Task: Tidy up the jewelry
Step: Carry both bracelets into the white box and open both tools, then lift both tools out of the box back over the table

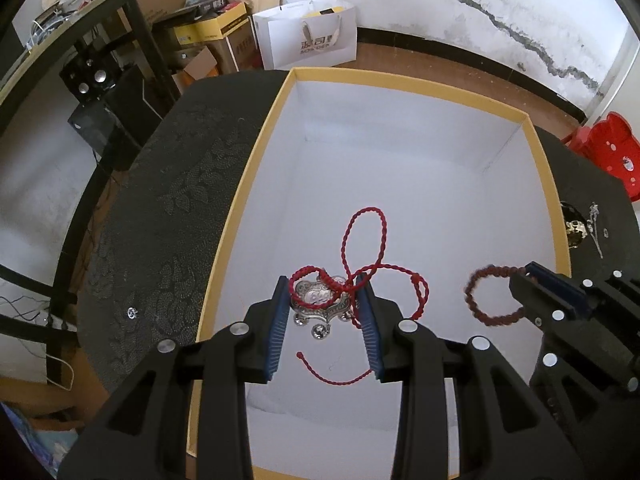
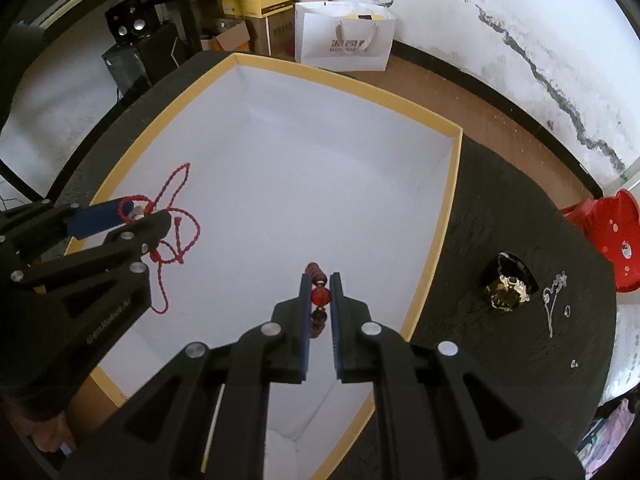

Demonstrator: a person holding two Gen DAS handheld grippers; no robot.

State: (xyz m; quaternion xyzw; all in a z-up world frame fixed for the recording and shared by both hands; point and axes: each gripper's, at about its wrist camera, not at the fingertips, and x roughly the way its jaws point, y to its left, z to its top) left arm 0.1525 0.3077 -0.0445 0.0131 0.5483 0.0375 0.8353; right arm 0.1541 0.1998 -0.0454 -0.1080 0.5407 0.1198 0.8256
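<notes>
A white box with a yellow rim [image 1: 256, 152] [image 2: 448, 216] sits on the black table. My left gripper [image 1: 324, 292] [image 2: 140, 210] is over the box, its jaws around a silver lock pendant [image 1: 316, 300] on a red cord [image 1: 362, 240] [image 2: 176, 216]; the pendant spans the gap and the cord trails on the box floor. My right gripper [image 2: 320, 284] [image 1: 520, 276] is shut on a dark red bead bracelet [image 2: 320, 296] [image 1: 488, 296], held above the box's right part.
On the table right of the box lie a black and gold piece [image 2: 508, 284] [image 1: 574, 228] and a thin silver chain [image 2: 554, 300] [image 1: 596, 228]. A small silver ring [image 1: 132, 313] lies left of the box. A red stool [image 2: 612, 240] stands beyond the table edge.
</notes>
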